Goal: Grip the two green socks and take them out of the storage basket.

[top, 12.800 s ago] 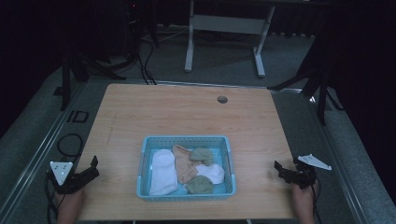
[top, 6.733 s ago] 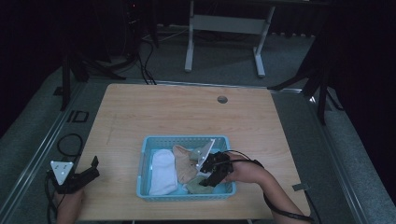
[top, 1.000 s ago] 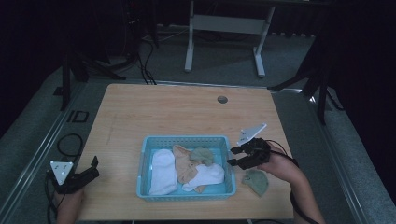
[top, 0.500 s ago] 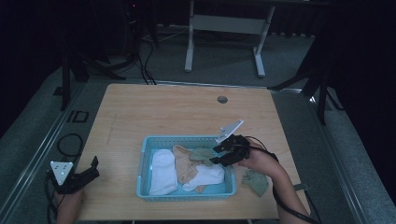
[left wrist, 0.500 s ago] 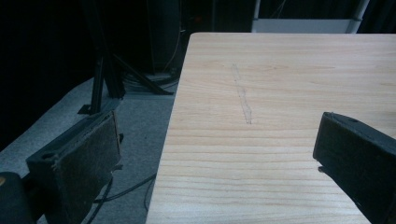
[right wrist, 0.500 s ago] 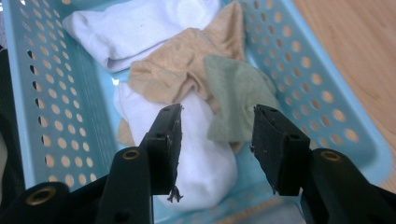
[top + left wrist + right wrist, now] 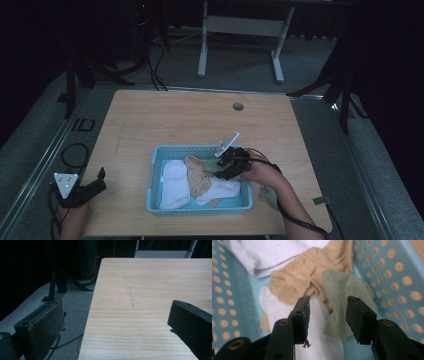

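Note:
A blue perforated basket [image 7: 156,176] stands near the table's front edge and holds several socks. A white sock [image 7: 174,183] lies at its left, a tan sock [image 7: 199,176] in the middle and another white sock [image 7: 222,190] at the front right. My right gripper [image 7: 217,170] is open and low over the basket's right part. In the right gripper view its jaws [image 7: 327,302] straddle the spot where a green sock [image 7: 342,287], the tan sock [image 7: 294,277] and a white sock [image 7: 319,320] meet. My left gripper [image 7: 100,179] stands open at the table's front left corner, nothing between its jaws [image 7: 117,312].
Another green sock [image 7: 269,196] lies on the table just right of the basket, partly under the person's right hand. A small round hole [image 7: 238,106] marks the far side of the table top [image 7: 150,280]. Cables and stand legs are on the floor around.
The right gripper has moved left from beside the basket to over its right part. The left gripper has not moved.

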A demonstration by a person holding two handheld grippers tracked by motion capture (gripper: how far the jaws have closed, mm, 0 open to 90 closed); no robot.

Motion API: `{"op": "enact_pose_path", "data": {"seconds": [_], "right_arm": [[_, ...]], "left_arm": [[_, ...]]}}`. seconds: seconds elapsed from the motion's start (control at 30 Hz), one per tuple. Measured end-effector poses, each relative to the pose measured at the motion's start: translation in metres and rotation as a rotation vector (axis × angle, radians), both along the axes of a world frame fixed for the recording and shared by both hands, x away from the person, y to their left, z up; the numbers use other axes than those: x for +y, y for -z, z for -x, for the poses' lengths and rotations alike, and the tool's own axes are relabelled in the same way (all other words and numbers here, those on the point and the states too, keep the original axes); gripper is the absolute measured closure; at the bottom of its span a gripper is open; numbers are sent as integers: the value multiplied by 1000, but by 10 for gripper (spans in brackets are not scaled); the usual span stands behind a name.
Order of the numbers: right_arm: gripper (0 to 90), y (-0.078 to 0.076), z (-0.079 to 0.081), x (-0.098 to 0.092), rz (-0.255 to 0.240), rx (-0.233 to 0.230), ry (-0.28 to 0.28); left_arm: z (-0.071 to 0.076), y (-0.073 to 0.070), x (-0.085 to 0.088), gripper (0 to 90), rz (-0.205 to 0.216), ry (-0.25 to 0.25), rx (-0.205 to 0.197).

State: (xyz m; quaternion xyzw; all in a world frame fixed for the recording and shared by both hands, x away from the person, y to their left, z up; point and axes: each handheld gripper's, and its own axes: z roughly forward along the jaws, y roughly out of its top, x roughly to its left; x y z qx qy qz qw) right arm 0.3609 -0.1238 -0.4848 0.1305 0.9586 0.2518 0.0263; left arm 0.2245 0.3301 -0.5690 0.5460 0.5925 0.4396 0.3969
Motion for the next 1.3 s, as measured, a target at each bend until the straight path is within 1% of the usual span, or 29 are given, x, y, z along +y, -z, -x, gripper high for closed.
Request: {"op": "enact_pose_path", "data": {"seconds": [0.07,0.1,0.13,0.17,0.33,0.37,0.4,0.43,0.47,0.5,0.53,0.57,0.63,0.73,0.77,0.8,0.83,0.87,0.9,0.97,1.0,1.07,1.1,1.13,1.17,1.2,1.23,1.27,1.3], "right_arm": [[541,3,-1,2,2,6,-8],[546,7,-3,5,17,1,-15],[546,7,-3,5,17,1,-15],[552,11,-6,7,33,-3,-9],[579,16,-9,10,45,3,-3],[614,20,-11,13,85,-12,8],[614,20,-11,13,85,-12,8],[654,19,-10,14,92,-15,3],[714,19,-10,14,97,-24,-4],[768,18,-9,15,113,-36,-8],[788,18,-9,15,119,-38,-16],[830,17,-8,15,116,-40,-23],[847,13,-7,14,99,-38,-27],[852,10,-7,13,90,-46,-32],[853,5,-5,11,79,-50,-35],[854,4,-4,11,78,-47,-34],[854,1,-4,10,75,-55,-36],[854,1,-4,10,75,-55,-36],[855,-4,-3,8,63,-64,-42],[855,-7,-2,7,59,-63,-36],[856,-13,-1,4,36,-58,-38],[856,-15,0,4,28,-63,-45],[857,-21,2,2,17,-70,-46],[857,-21,2,2,17,-70,-46],[857,-27,3,1,1,-83,-52],[857,-27,3,1,1,-83,-52],[857,-34,6,-1,-5,-96,-52],[857,-34,6,-1,-5,-96,-52],[857,-41,7,-2,-20,-105,-55]], "left_arm": [[0,0,0,3,2,2,0],[0,0,0,4,2,2,0],[0,0,0,4,2,2,0],[0,0,0,4,2,2,-1],[0,0,0,4,3,3,-1],[0,0,0,4,2,2,-1],[0,0,0,4,2,2,-1],[0,0,0,4,2,2,0],[0,0,0,4,2,2,0],[0,0,0,4,2,2,0],[0,0,0,4,2,2,0],[0,0,0,4,2,1,-2],[0,0,0,4,2,1,-1],[0,0,0,4,3,2,0],[0,0,0,4,2,2,0],[0,0,0,4,2,2,0],[0,0,0,4,2,2,-1],[0,0,0,4,2,2,-1],[0,0,0,4,1,1,0],[0,0,0,4,1,1,-1],[0,0,0,4,1,1,0],[0,0,0,4,2,1,0],[0,0,0,4,3,1,1],[0,0,0,4,3,1,1],[0,0,0,3,3,0,0],[0,0,0,4,3,0,0],[0,0,0,4,2,0,1],[0,0,0,4,2,0,1],[0,0,0,4,3,0,1]]}}
